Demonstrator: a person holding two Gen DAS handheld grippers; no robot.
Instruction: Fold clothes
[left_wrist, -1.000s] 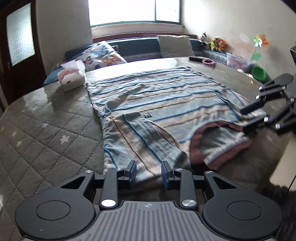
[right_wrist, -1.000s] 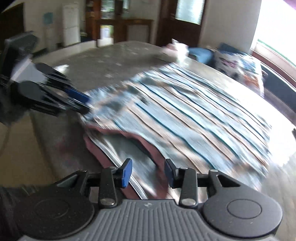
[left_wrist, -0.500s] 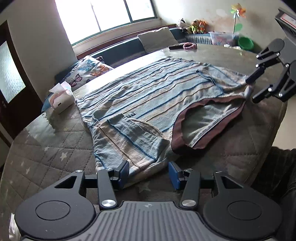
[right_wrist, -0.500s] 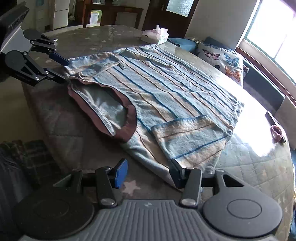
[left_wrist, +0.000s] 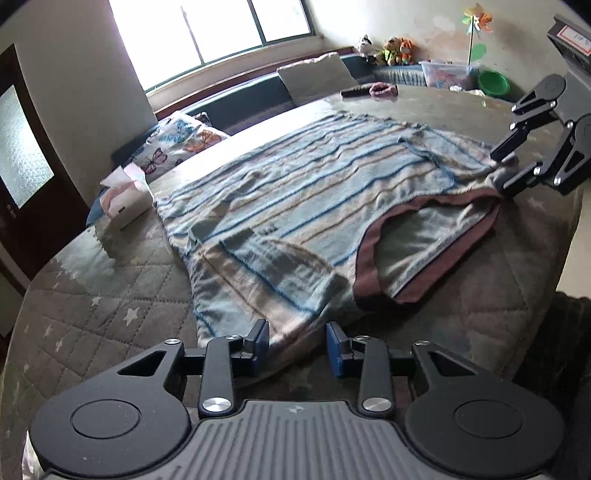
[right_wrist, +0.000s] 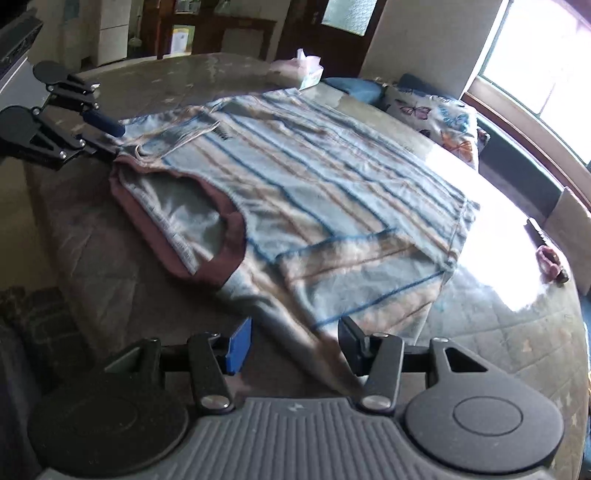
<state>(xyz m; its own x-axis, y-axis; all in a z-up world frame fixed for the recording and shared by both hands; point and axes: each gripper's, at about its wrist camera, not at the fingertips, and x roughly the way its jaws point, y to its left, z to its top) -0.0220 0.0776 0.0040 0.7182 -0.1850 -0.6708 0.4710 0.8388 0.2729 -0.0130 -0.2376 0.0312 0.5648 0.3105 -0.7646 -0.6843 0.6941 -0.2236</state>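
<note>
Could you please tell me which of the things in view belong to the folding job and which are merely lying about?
Belonging to the job:
- striped shirt, spread flat
- left gripper, closing over the shirt's near edge
- right gripper, shirt edge between its fingers

Lying about:
- tissue box
- butterfly pillow
- pink hair tie
- green bowl

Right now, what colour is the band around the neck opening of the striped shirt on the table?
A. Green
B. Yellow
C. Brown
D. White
C: the shirt has a brown neck band running around the opening, which both wrist views show against the blue and tan stripes.
</note>
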